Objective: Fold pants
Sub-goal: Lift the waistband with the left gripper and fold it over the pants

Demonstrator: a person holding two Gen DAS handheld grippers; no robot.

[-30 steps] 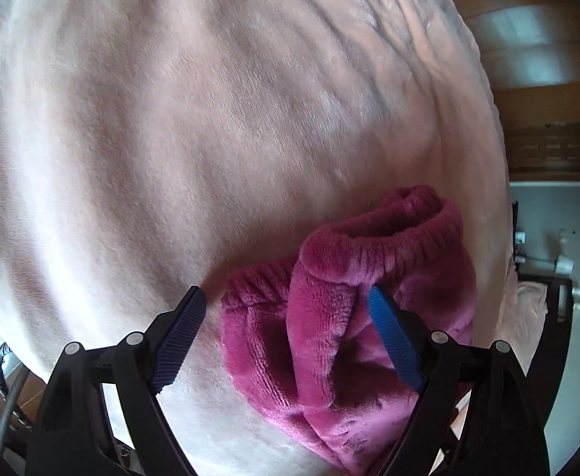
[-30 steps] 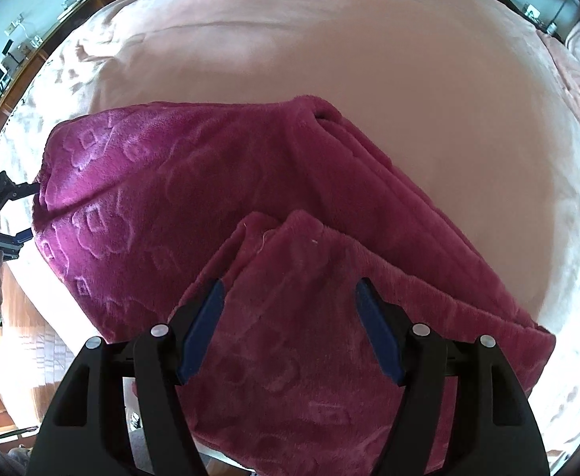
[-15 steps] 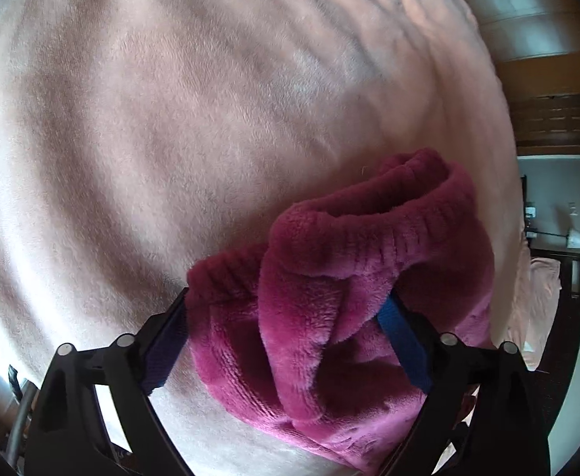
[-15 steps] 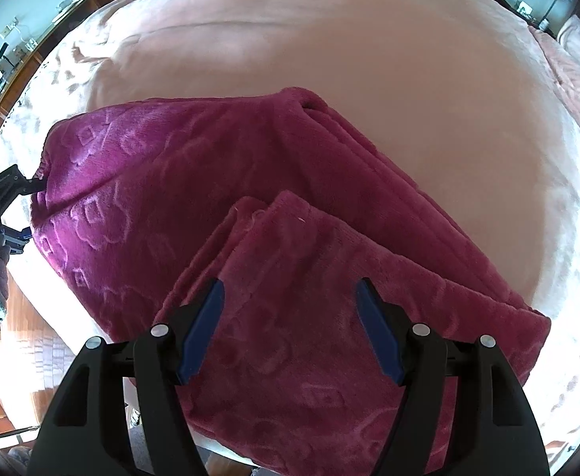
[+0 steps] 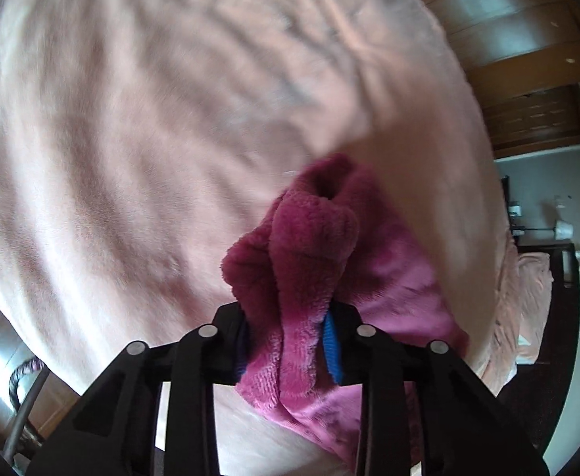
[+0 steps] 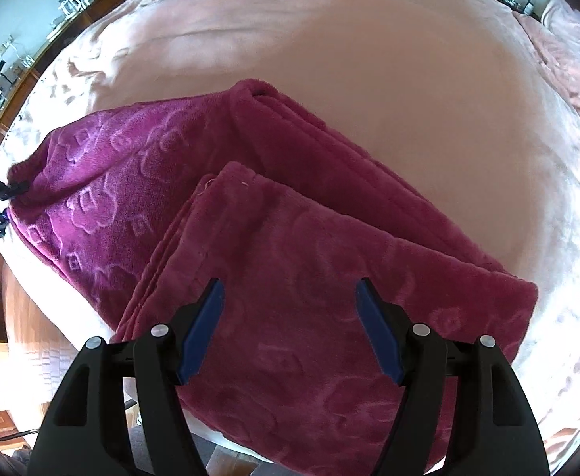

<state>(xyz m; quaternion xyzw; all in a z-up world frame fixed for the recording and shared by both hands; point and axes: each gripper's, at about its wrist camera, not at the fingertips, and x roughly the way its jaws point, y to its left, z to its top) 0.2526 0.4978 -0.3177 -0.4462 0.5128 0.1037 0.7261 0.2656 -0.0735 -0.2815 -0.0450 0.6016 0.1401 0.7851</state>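
While the magenta fleece pants (image 6: 290, 261) are spread, partly folded, on the pink bedspread (image 6: 409, 119), a bunched corner is pinched by the closing jaws of the left gripper (image 5: 286, 341). Above the folded layer, the right gripper (image 6: 290, 329) is held with jaws apart, nothing clamped.

So the left tongs (image 5: 286, 341), wide open a second ago, are closing on the bunched waistband (image 5: 310, 246) of the magenta fleece pants (image 6: 290, 277), with the fabric squeezed between the pads. That corner now sits lifted off the pink bedspread (image 5: 131, 158).
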